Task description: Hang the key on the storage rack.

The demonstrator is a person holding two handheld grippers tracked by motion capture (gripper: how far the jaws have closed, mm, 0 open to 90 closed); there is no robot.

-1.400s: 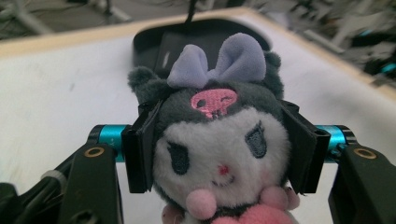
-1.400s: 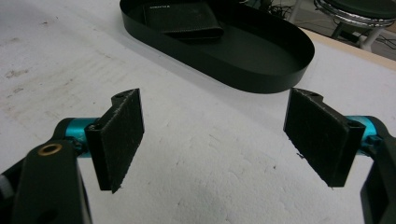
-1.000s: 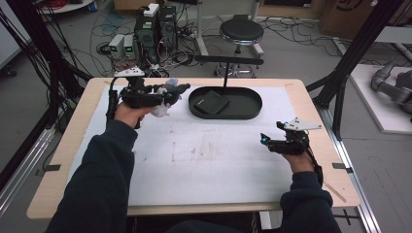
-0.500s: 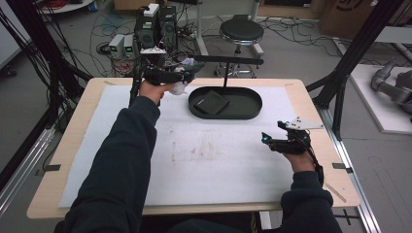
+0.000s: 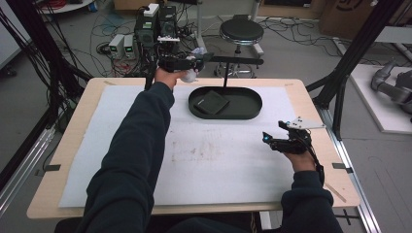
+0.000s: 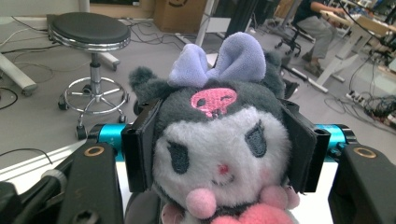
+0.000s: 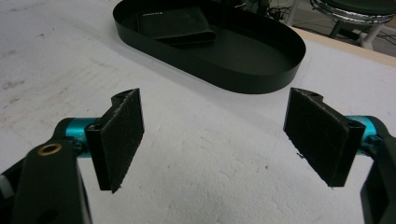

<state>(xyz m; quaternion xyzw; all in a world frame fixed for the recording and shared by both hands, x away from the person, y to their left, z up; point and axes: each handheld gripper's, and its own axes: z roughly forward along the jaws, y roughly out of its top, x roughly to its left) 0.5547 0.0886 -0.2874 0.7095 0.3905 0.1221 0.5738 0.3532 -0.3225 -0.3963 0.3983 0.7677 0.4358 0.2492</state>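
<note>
The left gripper [image 5: 197,63] clamps a plush toy [image 6: 219,154] by its head, raised beyond the table's far edge near the black tray [image 5: 252,109], likely for hanging on the stand [image 5: 236,61]. The right gripper [image 7: 219,140] rests on the white mat [image 5: 145,160], jaws wide apart and empty.

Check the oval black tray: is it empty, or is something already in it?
Not empty. The oval black tray holds a flat dark folded wallet-like item lying in its left half; the right half is bare.

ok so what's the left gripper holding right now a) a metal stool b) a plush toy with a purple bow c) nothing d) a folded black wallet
b, the left gripper has its pads pressed on either side of the plush toy, purple bow on top.
</note>
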